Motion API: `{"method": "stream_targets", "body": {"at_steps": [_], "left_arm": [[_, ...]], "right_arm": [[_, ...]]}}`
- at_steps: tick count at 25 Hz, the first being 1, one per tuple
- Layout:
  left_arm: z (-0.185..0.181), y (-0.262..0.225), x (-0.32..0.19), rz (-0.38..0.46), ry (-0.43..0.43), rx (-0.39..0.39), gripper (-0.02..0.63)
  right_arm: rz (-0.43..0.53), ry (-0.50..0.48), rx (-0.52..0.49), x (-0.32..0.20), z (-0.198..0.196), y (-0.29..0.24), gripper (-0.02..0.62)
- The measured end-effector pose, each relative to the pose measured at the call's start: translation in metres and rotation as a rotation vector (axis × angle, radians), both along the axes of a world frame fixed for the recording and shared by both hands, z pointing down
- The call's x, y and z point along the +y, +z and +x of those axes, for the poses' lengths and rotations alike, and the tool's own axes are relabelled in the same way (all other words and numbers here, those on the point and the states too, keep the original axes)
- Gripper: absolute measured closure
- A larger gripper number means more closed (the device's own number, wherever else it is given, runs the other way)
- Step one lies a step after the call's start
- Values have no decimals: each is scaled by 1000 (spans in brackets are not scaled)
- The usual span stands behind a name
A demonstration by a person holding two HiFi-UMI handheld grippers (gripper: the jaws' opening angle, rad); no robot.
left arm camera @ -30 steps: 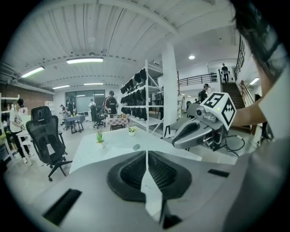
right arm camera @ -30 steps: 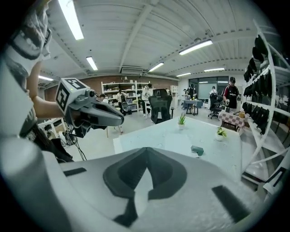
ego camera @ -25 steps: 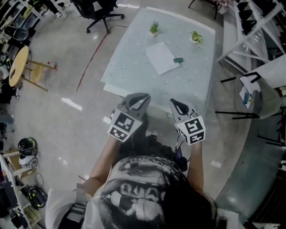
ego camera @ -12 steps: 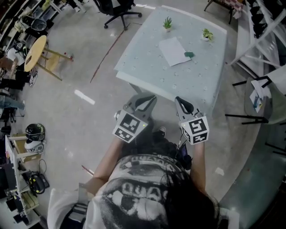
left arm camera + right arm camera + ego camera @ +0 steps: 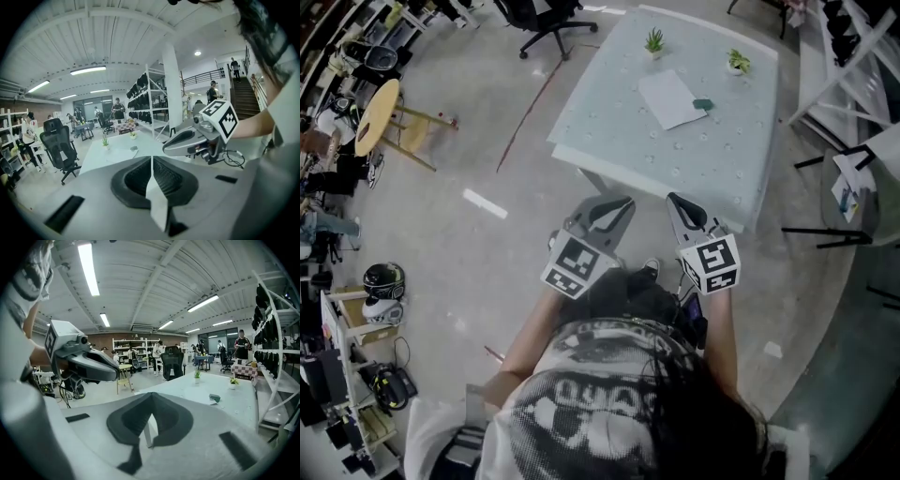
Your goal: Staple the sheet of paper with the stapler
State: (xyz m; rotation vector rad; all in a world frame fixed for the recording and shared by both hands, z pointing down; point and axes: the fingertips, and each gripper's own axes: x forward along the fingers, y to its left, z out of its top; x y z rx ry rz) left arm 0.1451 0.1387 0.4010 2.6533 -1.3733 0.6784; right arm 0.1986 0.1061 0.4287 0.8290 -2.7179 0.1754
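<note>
A white sheet of paper [image 5: 672, 97] lies on the pale table [image 5: 628, 141] at the top of the head view. A small green stapler [image 5: 703, 104] sits at the sheet's right edge. Both grippers hover over the floor, short of the table's near edge. My left gripper [image 5: 617, 206] is shut with nothing in it, its jaws meeting at a seam [image 5: 151, 159]. My right gripper [image 5: 677, 203] is also shut and empty [image 5: 151, 394]. The stapler [image 5: 214, 398] shows far ahead in the right gripper view, and the stapler [image 5: 133, 148] also shows in the left gripper view.
Two small potted plants [image 5: 654, 42] [image 5: 737, 63] stand at the table's far edge. A black office chair [image 5: 546, 14] is beyond the table's left corner, and a wooden stool [image 5: 380, 117] stands far left. White shelf racks [image 5: 844, 47] line the right side.
Both grippers have moved forward toward the table, whose near edge now lies closer to their tips. Both stay shut and empty.
</note>
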Motion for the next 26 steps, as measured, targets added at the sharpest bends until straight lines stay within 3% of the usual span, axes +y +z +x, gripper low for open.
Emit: {"method": "stream_targets", "body": {"at_steps": [9,26], "left_arm": [[-25,3,13,-17,18,25,594],[-40,18,21,-32,56,106,594]], "right_arm": [[2,20,17,7,-26,-5,601],[-12,42,78,18,-47,4,600]]}}
